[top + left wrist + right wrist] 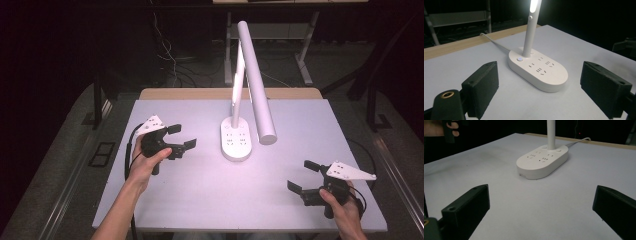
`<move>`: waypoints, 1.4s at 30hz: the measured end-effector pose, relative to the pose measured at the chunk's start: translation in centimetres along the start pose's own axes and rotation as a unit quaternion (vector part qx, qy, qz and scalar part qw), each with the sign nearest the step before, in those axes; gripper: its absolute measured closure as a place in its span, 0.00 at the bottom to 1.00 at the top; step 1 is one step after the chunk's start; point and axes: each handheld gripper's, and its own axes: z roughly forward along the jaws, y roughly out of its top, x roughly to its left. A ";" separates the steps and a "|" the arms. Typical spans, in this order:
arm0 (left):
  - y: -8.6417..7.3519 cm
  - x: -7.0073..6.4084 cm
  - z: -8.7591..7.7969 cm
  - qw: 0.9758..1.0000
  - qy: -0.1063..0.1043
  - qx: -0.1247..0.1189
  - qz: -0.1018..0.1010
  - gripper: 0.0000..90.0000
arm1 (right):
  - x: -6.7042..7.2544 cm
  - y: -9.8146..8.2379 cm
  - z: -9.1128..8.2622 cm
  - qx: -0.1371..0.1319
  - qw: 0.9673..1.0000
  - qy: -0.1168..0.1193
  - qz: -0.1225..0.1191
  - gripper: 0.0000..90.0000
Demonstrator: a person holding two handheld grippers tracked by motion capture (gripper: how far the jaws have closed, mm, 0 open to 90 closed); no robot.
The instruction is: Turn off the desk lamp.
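Dark floor and cable clutter lay all round the pale table (pixel 310 130), whose far edge carried a strip of bare wood. On the person's left, the left gripper (pixel 181 136) was held above the tabletop with its jaws standing well apart and nothing between them, pointing toward the desk lamp (pixel 236 141). From its own view the lamp's oval base (pixel 537 70) sat between the two pads, farther on, with the round button (pixel 519 59) on the nearer end and a white cord (pixel 495 42) running off toward the wooden edge. Bare tabletop lay between that gripper and the base. The right gripper (pixel 304 176) hung near the table's front right corner, jaws also wide and empty, well apart from the lamp, with open surface ahead of it.
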 end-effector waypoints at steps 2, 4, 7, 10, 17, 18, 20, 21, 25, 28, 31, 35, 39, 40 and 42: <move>0.2 0.3 0.2 1.000 -0.002 0.001 -0.002 0.16 | 0.0 0.0 0.0 0.000 1.000 0.000 0.000 0.01; 0.3 0.5 0.4 1.000 -0.004 0.006 0.002 0.16 | 0.0 0.0 0.0 0.001 1.000 0.000 0.000 0.01; 0.5 0.7 0.8 1.000 -0.003 0.012 0.002 0.16 | 0.0 0.0 0.0 0.001 1.000 -0.001 0.000 0.01; 0.6 1.0 1.2 1.000 -0.003 0.016 0.004 0.16 | 0.0 0.0 0.0 0.000 1.000 0.000 0.000 0.01; 1.3 1.7 2.1 1.000 0.004 0.029 0.006 0.16 | 0.0 0.0 0.0 0.001 1.000 0.000 0.000 0.01; 1.4 1.8 2.2 1.000 0.006 0.030 0.006 0.16 | 0.0 0.0 0.0 0.001 1.000 0.000 0.000 0.01; 1.6 2.0 2.5 0.999 0.007 0.034 0.006 0.16 | 0.0 0.0 0.0 0.001 1.000 0.000 0.000 0.01; 1.7 2.1 2.6 0.999 0.009 0.035 0.006 0.16 | 0.0 0.0 0.0 0.001 1.000 0.000 0.000 0.01; 2.0 2.5 3.2 0.999 0.013 0.044 0.008 0.17 | 0.0 0.0 0.0 0.001 1.000 0.000 -0.001 0.01; 2.3 2.7 3.7 0.999 0.014 0.048 0.008 0.17 | 0.0 0.0 0.0 0.002 1.000 0.000 -0.001 0.01; 2.7 2.9 4.2 0.999 0.011 0.053 0.006 0.16 | 0.0 0.0 0.0 0.002 1.000 -0.001 -0.001 0.01; 3.3 3.0 5.0 0.998 0.010 0.061 0.013 0.16 | 0.0 0.0 0.0 0.002 1.000 0.000 -0.001 0.01; 3.9 2.9 5.7 0.997 0.008 0.068 0.020 0.16 | -0.1 0.0 0.0 0.002 1.000 0.000 -0.001 0.01; 4.1 2.8 6.0 0.997 0.008 0.068 0.022 0.17 | -0.1 0.0 0.0 0.002 1.000 0.000 -0.002 0.01; 4.3 2.8 6.3 0.997 0.007 0.072 0.027 0.17 | -0.1 0.0 0.0 0.003 1.000 0.000 -0.001 0.01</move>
